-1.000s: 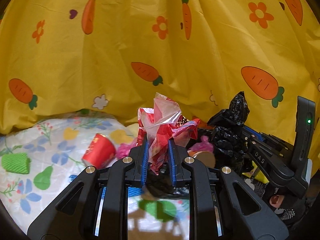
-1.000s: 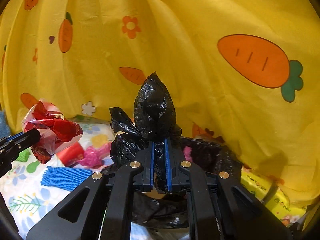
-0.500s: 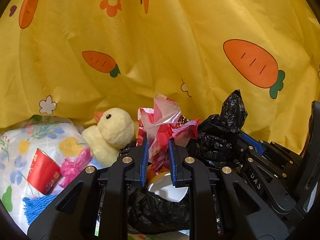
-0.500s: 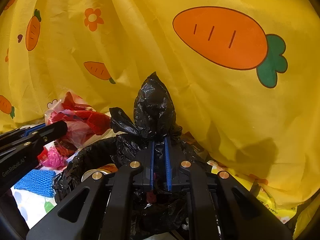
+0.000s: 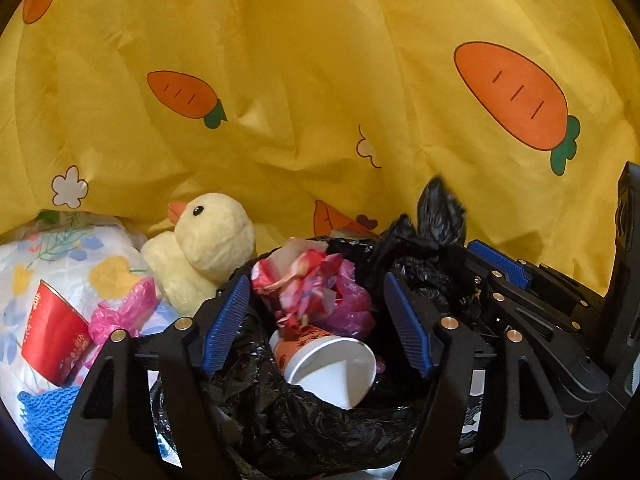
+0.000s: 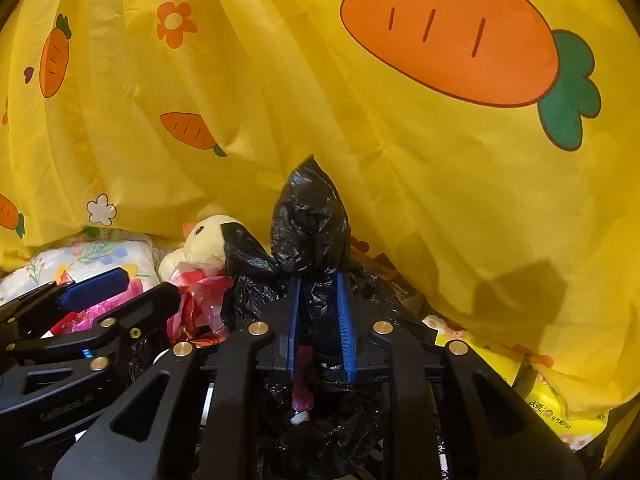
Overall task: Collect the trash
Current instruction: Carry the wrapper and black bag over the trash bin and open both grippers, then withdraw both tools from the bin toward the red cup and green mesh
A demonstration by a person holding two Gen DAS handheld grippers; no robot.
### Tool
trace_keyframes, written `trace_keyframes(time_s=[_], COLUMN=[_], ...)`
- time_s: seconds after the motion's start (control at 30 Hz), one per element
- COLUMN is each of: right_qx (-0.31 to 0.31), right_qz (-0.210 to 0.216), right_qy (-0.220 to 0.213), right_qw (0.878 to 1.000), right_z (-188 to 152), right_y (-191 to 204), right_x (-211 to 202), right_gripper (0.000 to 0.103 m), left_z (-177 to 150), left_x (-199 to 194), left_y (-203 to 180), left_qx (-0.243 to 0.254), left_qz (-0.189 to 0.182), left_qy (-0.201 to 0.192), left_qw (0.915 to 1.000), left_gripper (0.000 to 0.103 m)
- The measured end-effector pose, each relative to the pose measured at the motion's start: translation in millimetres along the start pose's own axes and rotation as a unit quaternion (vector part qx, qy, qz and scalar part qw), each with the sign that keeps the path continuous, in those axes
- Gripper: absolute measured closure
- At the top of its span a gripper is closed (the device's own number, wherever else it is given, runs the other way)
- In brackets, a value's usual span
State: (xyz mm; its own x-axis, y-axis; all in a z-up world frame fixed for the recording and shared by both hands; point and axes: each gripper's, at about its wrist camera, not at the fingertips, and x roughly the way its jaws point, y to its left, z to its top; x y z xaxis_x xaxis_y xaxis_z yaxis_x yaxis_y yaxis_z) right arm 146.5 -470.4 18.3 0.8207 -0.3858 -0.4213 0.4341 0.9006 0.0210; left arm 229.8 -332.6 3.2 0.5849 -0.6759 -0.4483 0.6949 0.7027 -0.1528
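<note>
Left tool (image 5: 324,320) agape over black bag (image 5: 320,420) rim.

Both wrist views look closely, side by side, at the black bag (image 5: 304,420) and duck (image 6: 204,240).

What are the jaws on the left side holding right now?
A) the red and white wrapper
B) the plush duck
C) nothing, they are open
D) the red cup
C: the left gripper stands open above the black trash bag, and the red and white wrapper lies loose inside it.
</note>
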Motion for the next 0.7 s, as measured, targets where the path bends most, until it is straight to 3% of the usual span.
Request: trace_keyframes(time_s=[0.03, 0.1, 0.23, 0.3, 0.57, 0.7], right_qx=[0.002, 0.008, 0.009, 0.01, 0.007, -0.003], right_qz=[0.001, 0.005, 0.004, 0.006, 0.03, 0.069], right_qy=[0.001, -0.003, -0.011, -0.018, -0.038, -0.045], right_qw=[1.0, 1.0, 1.0, 1.0, 0.999, 0.997], right_z=[0.3, -0.8, -0.5, -0.8, -1.2, -5.8], right_y=[0.0, -1.8, -2.0, -0.8, 18.9, 36.1], right_x=[1.3, -0.4, -4.4, -10.3, -33.8, -51.1], right_gripper=[0.076, 0.063, 0.058, 0.049, 0.024, 0.02], left_z=[0.1, 0.3, -2.1, -4.0, -16.5, -28.3], left_x=[-2.7, -11.0, -32.9, -46.6, -109.8, -144.4], left_y=[3.4, 12.2, 28.1, 37.4, 64.9, 80.9], left_qx=[-0.007, -0.023, -0.044, -0.054, -0.073, -0.077], left_qz=[0.003, 0.011, 0.047, 0.068, 0.136, 0.173], left_qy=[-0.002, -0.008, -0.03, -0.04, -0.07, -0.074], left_qw=[1.0, 0.9996, 0.9975, 0.9954, 0.9856, 0.9791], left_gripper=[0.026, 0.022, 0.012, 0.009, 0.006, 0.006])
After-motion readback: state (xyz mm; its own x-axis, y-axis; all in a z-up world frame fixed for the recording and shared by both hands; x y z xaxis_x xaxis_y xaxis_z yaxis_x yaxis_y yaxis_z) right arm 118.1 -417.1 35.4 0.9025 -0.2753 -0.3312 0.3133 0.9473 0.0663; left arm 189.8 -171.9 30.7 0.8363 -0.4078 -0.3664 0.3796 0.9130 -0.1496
